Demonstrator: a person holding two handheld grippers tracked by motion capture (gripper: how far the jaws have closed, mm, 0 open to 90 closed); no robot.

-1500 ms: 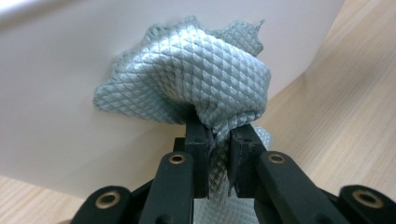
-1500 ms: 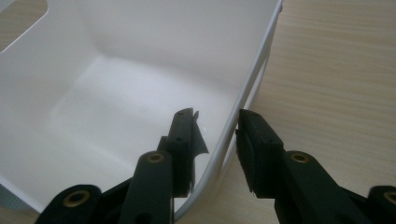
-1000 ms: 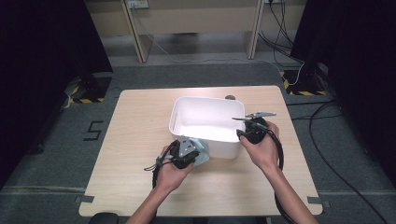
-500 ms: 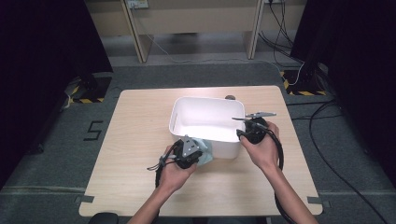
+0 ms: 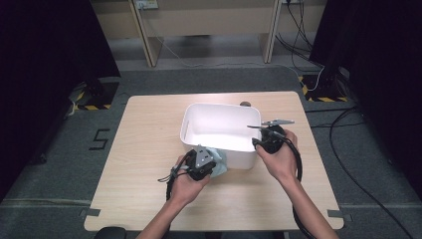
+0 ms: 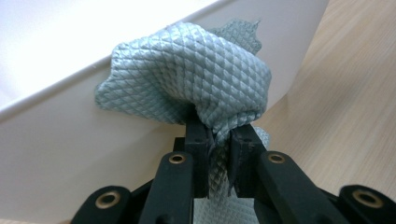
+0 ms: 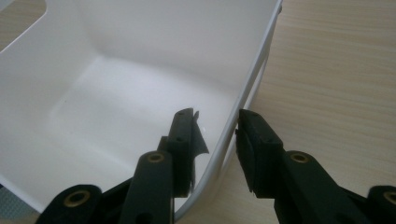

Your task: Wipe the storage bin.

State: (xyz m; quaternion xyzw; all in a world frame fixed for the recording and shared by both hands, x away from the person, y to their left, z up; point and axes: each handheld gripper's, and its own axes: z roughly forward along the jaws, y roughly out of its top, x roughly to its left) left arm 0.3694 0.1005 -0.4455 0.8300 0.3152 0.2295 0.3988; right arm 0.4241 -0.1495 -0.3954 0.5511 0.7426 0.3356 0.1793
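A white plastic tub [image 5: 221, 106] stands in the middle of the wooden table [image 5: 149, 129]. My left gripper [image 5: 213, 162] is at the tub's near wall, shut on a grey-blue quilted cloth [image 5: 220, 164]. In the left gripper view the cloth [image 6: 187, 74] bunches above the left gripper [image 6: 219, 130] and lies against the tub's outer wall [image 6: 70, 154]. My right gripper [image 5: 256, 144] is at the tub's near right corner. In the right gripper view the right gripper [image 7: 217, 116] straddles the tub's wall [image 7: 140, 37], one jaw inside and one outside, closed on its rim. Nothing lies in the tub.
A small dark object [image 5: 245, 104] peeks out behind the tub's far rim. Bare tabletop lies left of the tub and along the near edge [image 5: 224, 226]. Cables [image 5: 343, 164] trail on the floor to the right.
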